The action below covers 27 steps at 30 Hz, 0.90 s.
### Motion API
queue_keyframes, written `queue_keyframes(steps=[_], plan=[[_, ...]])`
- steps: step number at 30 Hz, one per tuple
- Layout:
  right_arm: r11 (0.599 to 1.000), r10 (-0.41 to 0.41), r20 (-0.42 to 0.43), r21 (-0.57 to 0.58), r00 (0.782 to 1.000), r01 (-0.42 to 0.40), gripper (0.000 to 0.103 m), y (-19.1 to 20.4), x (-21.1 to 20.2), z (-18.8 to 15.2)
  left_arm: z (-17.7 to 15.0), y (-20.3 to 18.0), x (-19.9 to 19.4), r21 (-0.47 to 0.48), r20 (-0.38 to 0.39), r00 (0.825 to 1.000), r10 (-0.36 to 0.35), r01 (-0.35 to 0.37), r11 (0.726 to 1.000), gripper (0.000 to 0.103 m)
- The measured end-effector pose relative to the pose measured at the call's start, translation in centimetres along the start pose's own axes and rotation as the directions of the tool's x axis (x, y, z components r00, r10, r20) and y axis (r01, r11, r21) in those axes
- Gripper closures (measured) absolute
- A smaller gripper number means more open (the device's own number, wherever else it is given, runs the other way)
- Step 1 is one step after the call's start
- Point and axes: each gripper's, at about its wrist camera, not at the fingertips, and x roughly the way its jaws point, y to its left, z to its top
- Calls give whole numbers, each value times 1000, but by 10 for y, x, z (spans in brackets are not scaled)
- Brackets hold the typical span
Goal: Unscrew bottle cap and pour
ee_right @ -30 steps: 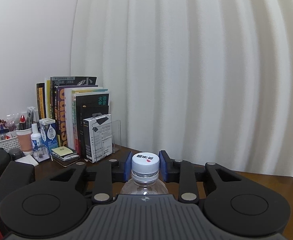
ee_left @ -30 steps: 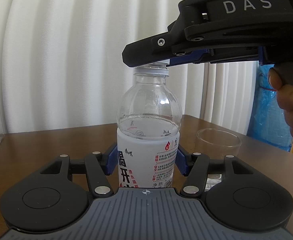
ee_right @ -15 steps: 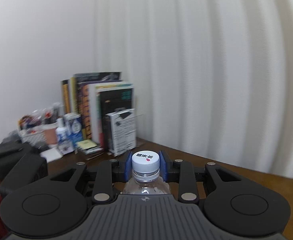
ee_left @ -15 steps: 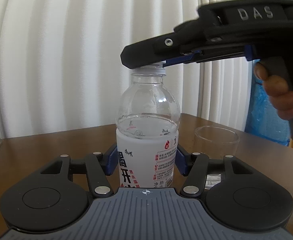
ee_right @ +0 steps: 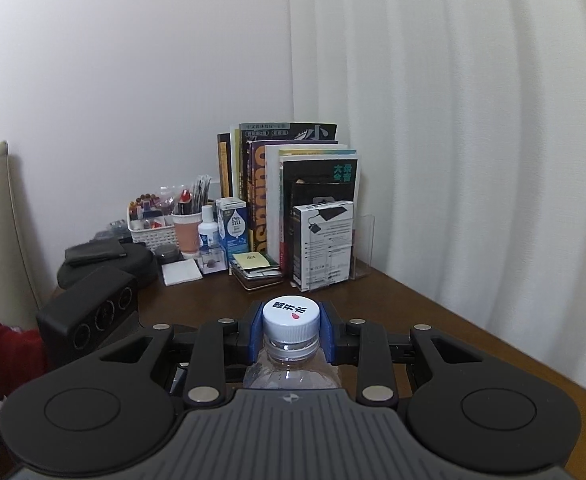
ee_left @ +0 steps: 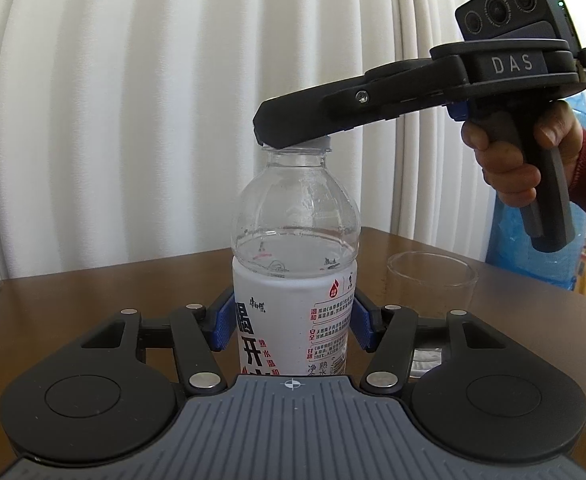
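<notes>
A clear water bottle (ee_left: 295, 216) with a white label stands upright on the brown table (ee_left: 93, 292), about half full. My left gripper (ee_left: 292, 322) is shut on the bottle's labelled body, blue pads pressing both sides. The white cap (ee_right: 292, 317) sits on the bottle neck, and my right gripper (ee_right: 292, 330) is shut on the cap from both sides. In the left wrist view the right gripper (ee_left: 289, 130) reaches in from the upper right, covering the cap, with a hand (ee_left: 513, 160) on its handle. An empty clear glass (ee_left: 432, 284) stands just right of the bottle.
Books (ee_right: 289, 192), a white box (ee_right: 325, 244), a basket of small items (ee_right: 153, 228) and black cases (ee_right: 105, 260) crowd the far left corner of the table. White curtains (ee_left: 133, 100) hang behind. A blue bag (ee_left: 533, 256) sits off the table's right edge.
The right gripper has turned around the bottle's axis with the cap in it; its handle swung away and its view panned left across the desk. The left gripper and bottle stay still.
</notes>
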Motion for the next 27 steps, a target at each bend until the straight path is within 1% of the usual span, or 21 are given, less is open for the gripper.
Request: queue_keyframes(steps=[1,2,3,6,7,9,11,13,15,17,19,20,21,23,25,26,27], plan=[[1000,-4,3,-7,1000,4,62,1,0,0,0,0,0,0,0,1000,1,-1,1000,46],[1000,-9,6,-14,1000,9,53,2,-1,0,0,0,0,0,0,1000,1,-1,1000,46],[1000,-15,15,-12,1000,16,47,2,-2,0,1,0,1,-1,-1,1000,1,-1,1000,46],[998,-66,44,8,997,65,45,6,-8,-1,1,0,1,-4,-2,1000,3,-3,1000,46],[995,-102,57,13,993,102,43,11,-9,-1,1,0,1,-5,-2,1000,3,-3,1000,46],[979,-206,90,26,974,204,36,24,-11,-3,1,-1,2,-6,-3,1000,4,-4,1000,46],[952,-307,121,42,944,304,33,37,-13,-5,1,-1,3,-10,-4,1000,5,-5,1000,46],[930,-368,137,56,920,364,31,47,-12,-8,0,0,4,-14,-4,1000,5,-5,1000,46],[906,-423,131,80,897,416,31,56,-7,-11,0,0,4,-16,-4,1000,7,-7,1000,46],[887,-460,117,113,880,448,31,60,0,-13,0,0,5,-18,-4,1000,8,-8,1000,46],[871,-486,109,139,867,471,34,62,6,-15,0,0,5,-19,-4,1000,7,-7,1000,46],[862,-501,106,151,859,484,41,63,9,-16,1,0,5,-20,-4,1000,7,-7,1000,45],[854,-513,106,159,852,495,51,65,11,-17,1,0,5,-20,-4,1000,6,-7,1000,46],[845,-529,107,160,842,510,51,67,14,-19,1,0,5,-20,-4,1000,6,-6,1000,46],[844,-531,101,154,841,514,52,69,18,-20,1,0,4,-20,-4,1000,6,-6,1000,45],[842,-533,97,155,840,516,55,70,19,-21,1,0,4,-21,-4,1000,5,-5,1000,45],[842,-534,96,153,840,518,61,70,20,-21,1,1,3,-21,-4,1000,5,-5,1000,45]])
